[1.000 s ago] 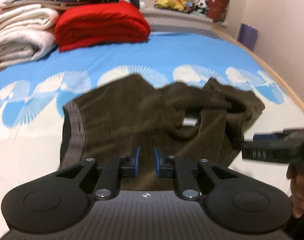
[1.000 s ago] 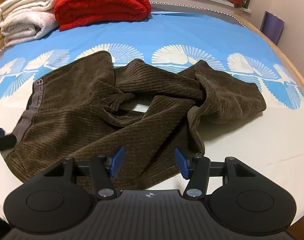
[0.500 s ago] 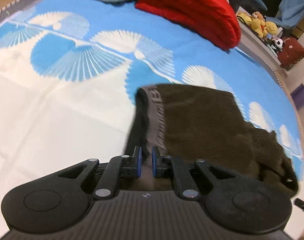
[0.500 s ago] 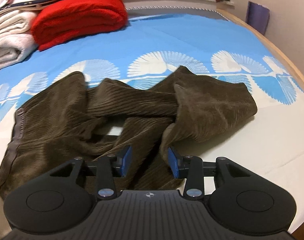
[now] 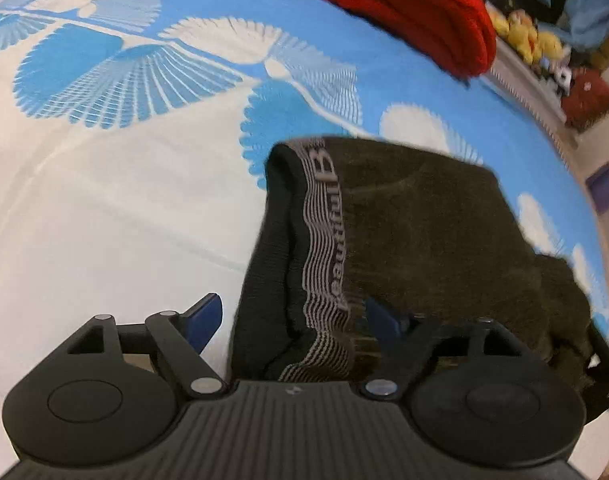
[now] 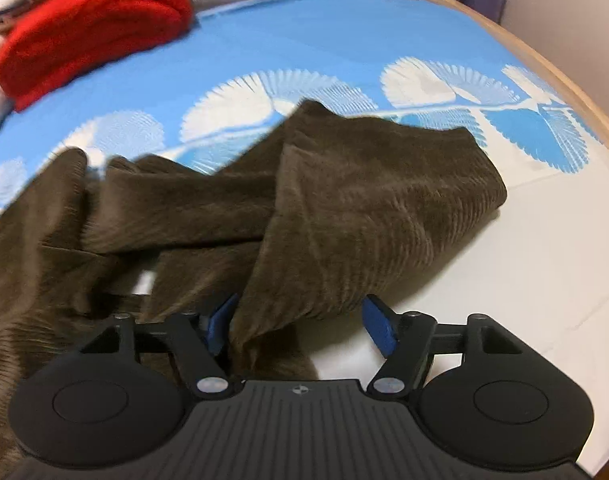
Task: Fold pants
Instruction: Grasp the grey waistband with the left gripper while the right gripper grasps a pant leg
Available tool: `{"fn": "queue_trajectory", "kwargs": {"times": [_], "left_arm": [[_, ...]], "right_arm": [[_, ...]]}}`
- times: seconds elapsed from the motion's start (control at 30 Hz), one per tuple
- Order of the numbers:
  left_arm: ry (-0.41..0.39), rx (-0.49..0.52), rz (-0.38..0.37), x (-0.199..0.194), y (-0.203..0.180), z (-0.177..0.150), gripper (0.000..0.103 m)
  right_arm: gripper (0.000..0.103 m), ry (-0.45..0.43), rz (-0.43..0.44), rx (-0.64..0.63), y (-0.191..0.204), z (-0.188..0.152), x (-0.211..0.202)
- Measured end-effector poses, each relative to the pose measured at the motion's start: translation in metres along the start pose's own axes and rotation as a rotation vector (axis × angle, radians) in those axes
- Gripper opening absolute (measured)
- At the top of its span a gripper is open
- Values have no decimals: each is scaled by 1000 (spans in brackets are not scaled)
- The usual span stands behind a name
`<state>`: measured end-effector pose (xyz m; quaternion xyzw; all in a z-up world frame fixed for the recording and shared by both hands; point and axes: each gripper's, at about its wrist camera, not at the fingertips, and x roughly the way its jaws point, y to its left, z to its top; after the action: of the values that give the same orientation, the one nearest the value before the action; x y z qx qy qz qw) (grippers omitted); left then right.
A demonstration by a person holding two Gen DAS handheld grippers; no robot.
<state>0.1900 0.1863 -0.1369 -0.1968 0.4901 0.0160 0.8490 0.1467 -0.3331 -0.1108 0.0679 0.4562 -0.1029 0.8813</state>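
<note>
Dark brown corduroy pants [image 5: 444, 232] lie crumpled on the bed, with a grey striped waistband [image 5: 324, 248] at their left end. My left gripper [image 5: 292, 320] is open, and the near corner of the waistband lies between its blue pads. In the right wrist view the twisted pant legs [image 6: 344, 208] spread across the sheet. My right gripper [image 6: 302, 324] is open around the near hem of one leg, with the cloth bunched against the left pad [image 6: 220, 320].
The bed sheet [image 5: 104, 220] is white with a blue fan pattern. A folded red blanket [image 6: 92, 28] lies at the far end, with white folded linen beside it. Stuffed toys [image 5: 524, 36] sit on a ledge. The bed's wooden edge [image 6: 564, 80] runs along the right.
Both grippers have opened from nearly shut. The left has closed in on the waistband corner. The right has moved forward and right onto the leg hem.
</note>
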Motion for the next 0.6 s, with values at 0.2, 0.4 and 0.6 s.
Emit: {"fn": "queue_trajectory", "kwargs": {"times": [0.2, 0.4, 0.6], "left_arm": [[15, 134, 62, 21, -20, -6, 78], [-37, 232, 125, 8, -30, -6, 29], [-160, 272, 67, -48, -30, -3, 13]], "right_arm": [[73, 20, -33, -18, 2, 11, 25], [23, -27, -54, 25, -10, 19, 16], [19, -205, -32, 210, -60, 21, -36]]}}
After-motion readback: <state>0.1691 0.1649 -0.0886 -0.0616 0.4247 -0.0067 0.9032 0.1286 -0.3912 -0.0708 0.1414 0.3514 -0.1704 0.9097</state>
